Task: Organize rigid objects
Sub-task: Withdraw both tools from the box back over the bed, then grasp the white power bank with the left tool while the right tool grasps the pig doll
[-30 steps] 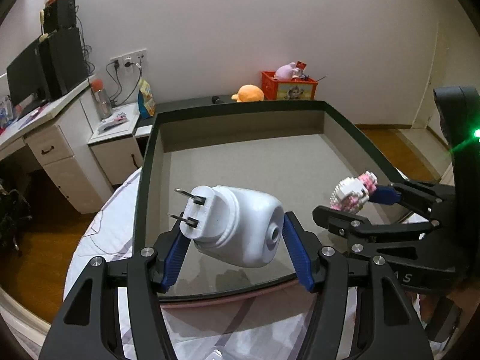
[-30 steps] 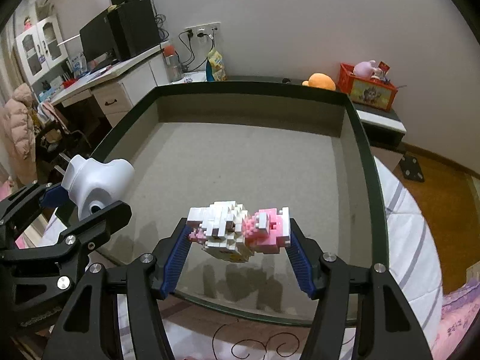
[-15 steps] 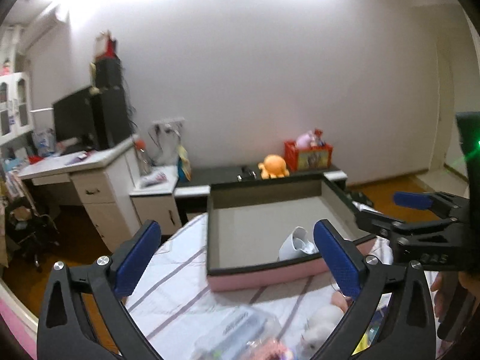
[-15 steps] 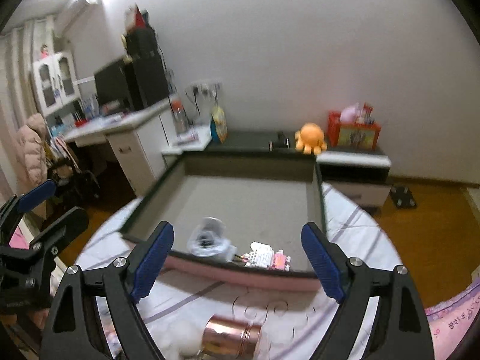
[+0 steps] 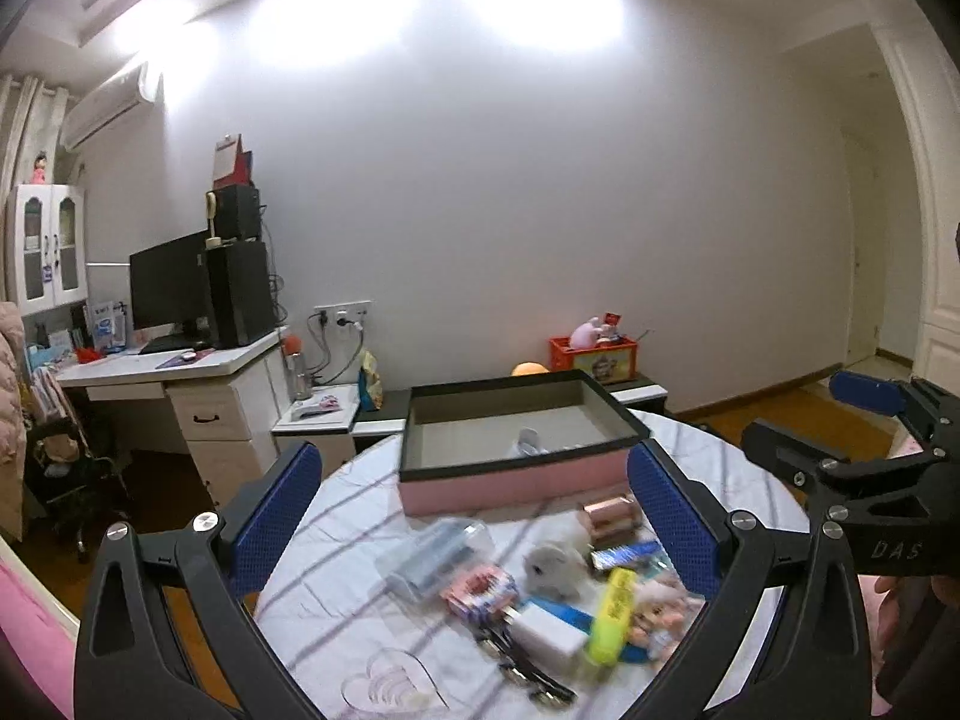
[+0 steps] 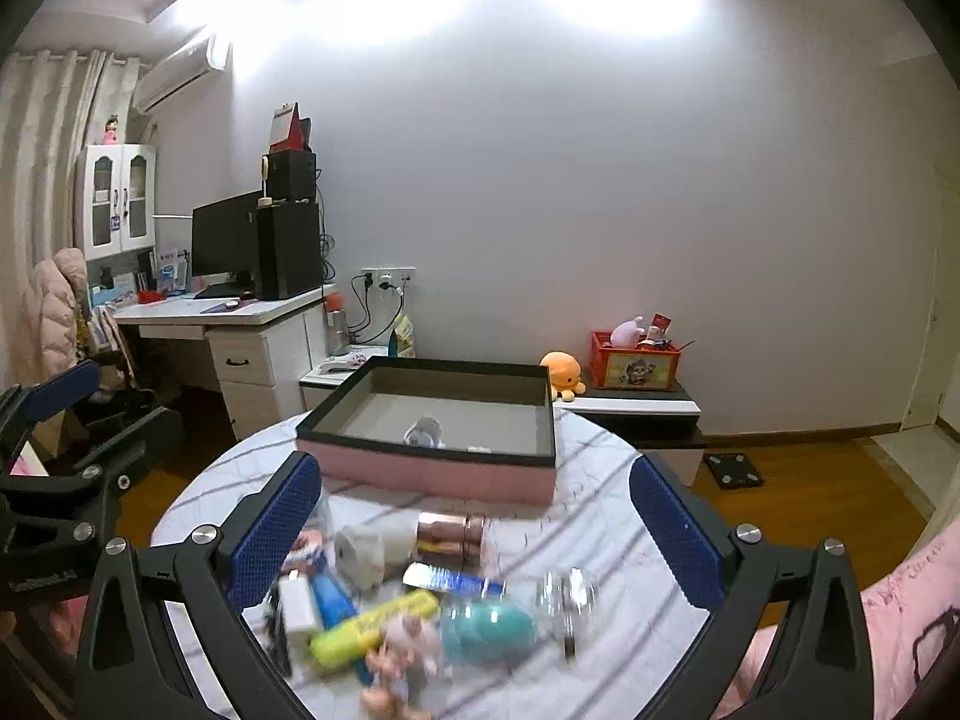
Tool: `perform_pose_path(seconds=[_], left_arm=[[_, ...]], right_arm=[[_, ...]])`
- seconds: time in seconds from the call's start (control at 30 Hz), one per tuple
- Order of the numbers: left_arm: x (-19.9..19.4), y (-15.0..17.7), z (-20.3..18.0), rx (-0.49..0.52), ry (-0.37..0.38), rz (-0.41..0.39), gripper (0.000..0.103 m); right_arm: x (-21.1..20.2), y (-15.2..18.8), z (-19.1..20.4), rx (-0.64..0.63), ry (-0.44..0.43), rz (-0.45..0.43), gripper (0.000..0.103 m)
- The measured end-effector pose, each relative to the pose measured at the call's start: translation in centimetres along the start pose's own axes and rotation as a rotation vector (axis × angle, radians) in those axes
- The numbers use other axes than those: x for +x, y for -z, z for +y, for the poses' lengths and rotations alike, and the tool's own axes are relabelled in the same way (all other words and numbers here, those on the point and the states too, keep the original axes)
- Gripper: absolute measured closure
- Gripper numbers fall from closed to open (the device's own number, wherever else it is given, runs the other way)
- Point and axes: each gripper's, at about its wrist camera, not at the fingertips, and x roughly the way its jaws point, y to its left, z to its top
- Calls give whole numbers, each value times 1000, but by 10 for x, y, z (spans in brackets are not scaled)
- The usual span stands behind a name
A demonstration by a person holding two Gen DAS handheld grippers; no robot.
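Note:
A pink box with a dark rim [image 5: 510, 483] [image 6: 420, 468] stands at the far side of the round table. The white plug adapter [image 5: 528, 441] [image 6: 423, 432] lies inside it, and a sliver of the pink-and-white brick toy [image 6: 480, 449] shows beside it. My left gripper [image 5: 471, 468] is open and holds nothing. My right gripper [image 6: 474, 474] has its jaws still opening, with nothing between them. Both hang back over a blurred pile: a copper cylinder [image 5: 609, 519] [image 6: 447, 534], a yellow highlighter [image 5: 609, 612] [image 6: 372, 624], a white charger [image 5: 546, 636], a teal egg [image 6: 489, 624].
The table wears a striped white cloth [image 6: 600, 516]. Behind it stand a white desk [image 5: 198, 396] with a monitor and a low cabinet [image 6: 636, 405] with an orange plush and a red box. Pink bedding [image 6: 900, 612] lies at the near right.
Both grippers let go of the plug adapter and the brick toy into the box, opened wide, and pulled back and up. The pile on the near table has come into view.

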Motion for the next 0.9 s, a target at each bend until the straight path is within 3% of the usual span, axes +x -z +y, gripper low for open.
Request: perform_pose_path(seconds=[0.43, 0.9], left_arm=[[1, 31, 0, -8, 16, 100, 0], [38, 87, 24, -26, 15, 294, 0]], right_arm=[[-13, 40, -11, 30, 43, 69, 0], [57, 117, -5, 176, 2, 344, 0]])
